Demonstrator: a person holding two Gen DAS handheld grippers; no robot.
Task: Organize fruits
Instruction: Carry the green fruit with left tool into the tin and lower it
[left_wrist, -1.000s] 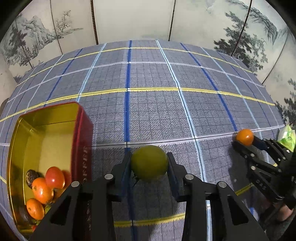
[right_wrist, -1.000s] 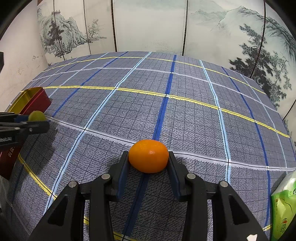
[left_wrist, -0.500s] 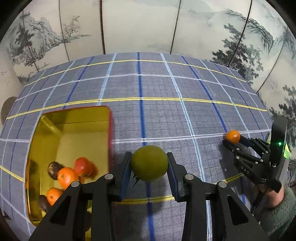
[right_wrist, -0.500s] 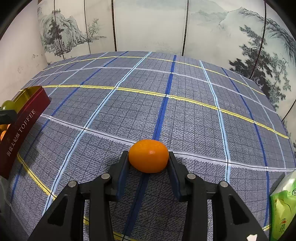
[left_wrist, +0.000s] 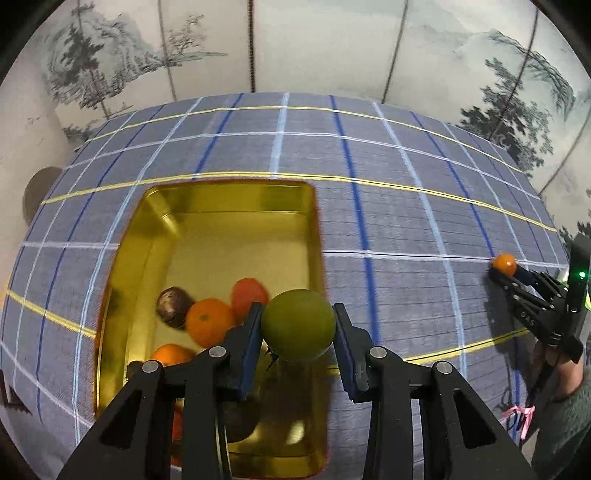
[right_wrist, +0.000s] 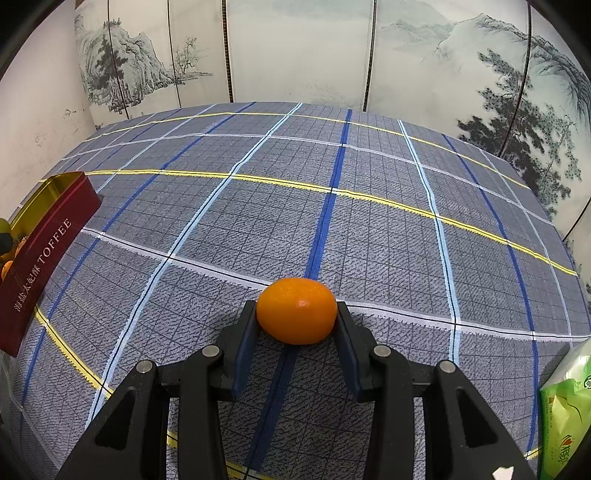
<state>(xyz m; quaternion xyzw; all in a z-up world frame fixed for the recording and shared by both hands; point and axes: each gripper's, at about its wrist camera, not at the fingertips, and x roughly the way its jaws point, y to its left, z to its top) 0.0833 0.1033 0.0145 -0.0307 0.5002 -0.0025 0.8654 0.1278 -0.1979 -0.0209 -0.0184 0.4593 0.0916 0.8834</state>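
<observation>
My left gripper (left_wrist: 297, 328) is shut on a green round fruit (left_wrist: 297, 324) and holds it above the right side of the open gold-lined red tin (left_wrist: 229, 197). In the tin lie oranges (left_wrist: 208, 319), a red fruit (left_wrist: 248, 295) and a dark brown fruit (left_wrist: 173, 307). My right gripper (right_wrist: 296, 317) is shut on an orange fruit (right_wrist: 296, 311) above the checked cloth. It also shows in the left wrist view (left_wrist: 506, 271) at far right, with its orange fruit (left_wrist: 504, 263). The tin's red side, marked TOFFEE, shows in the right wrist view (right_wrist: 40, 258) at far left.
The table is covered by a blue-grey checked cloth (right_wrist: 332, 206). A green packet (right_wrist: 565, 410) lies at the right edge near my right gripper. A painted folding screen (right_wrist: 295, 48) stands behind the table.
My left gripper has carried the green fruit leftward, from beside the tin to above its right side. My right gripper has stayed put with the orange fruit.
</observation>
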